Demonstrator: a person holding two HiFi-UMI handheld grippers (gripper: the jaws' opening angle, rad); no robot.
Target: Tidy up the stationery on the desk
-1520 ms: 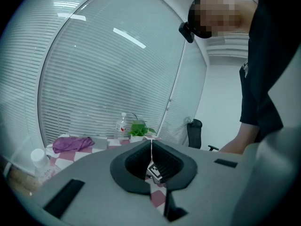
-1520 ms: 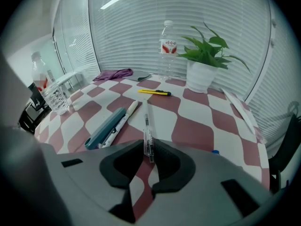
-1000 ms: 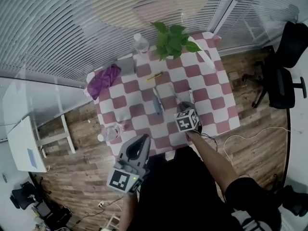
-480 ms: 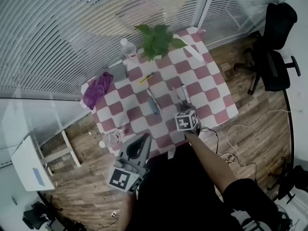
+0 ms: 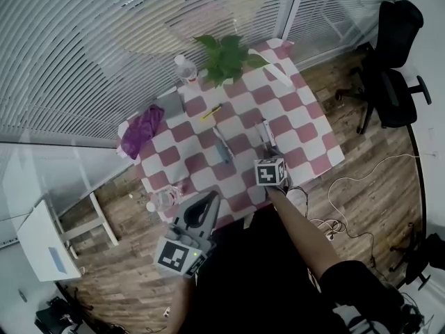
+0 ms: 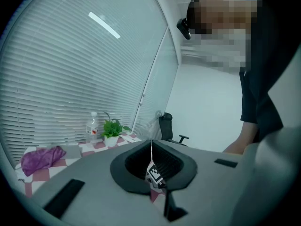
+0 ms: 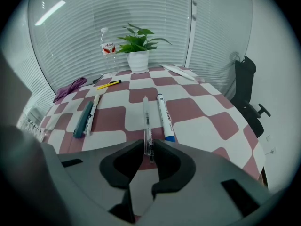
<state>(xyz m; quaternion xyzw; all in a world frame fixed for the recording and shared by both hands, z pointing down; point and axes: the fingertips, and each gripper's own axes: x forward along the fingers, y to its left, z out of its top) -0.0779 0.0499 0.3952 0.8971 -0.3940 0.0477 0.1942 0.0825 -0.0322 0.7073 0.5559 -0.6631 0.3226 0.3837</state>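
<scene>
Right gripper [image 7: 148, 147]: tilted steeply down over the near part of the counter [image 7: 207, 126], jaws pinching the near end of the clear pen [image 7: 146, 121], one pad on each side of the barrel.
Clear pen: lies flat on the checked cloth, with no sign yet that it is lifted.
Long axis: runs straight away from the right gripper toward the potted plant [image 7: 136, 51], so the jaws cross the barrel's width.
Neighbour: a blue-capped marker [image 7: 164, 117] lies parallel just beside the pen's right, apart from the jaws.
Other stationery: a teal pen [image 7: 83, 118] and a white pen [image 7: 93, 109] lie together further left; a yellow one [image 7: 109, 84] is farther back.
Left gripper [image 5: 207, 202]: pressed together on nothing, held off the counter's near-left edge.
Nearer hand: the right one, clearly.
Next move, as I judge it: lift straight up so the marker isn't nudged.
</scene>
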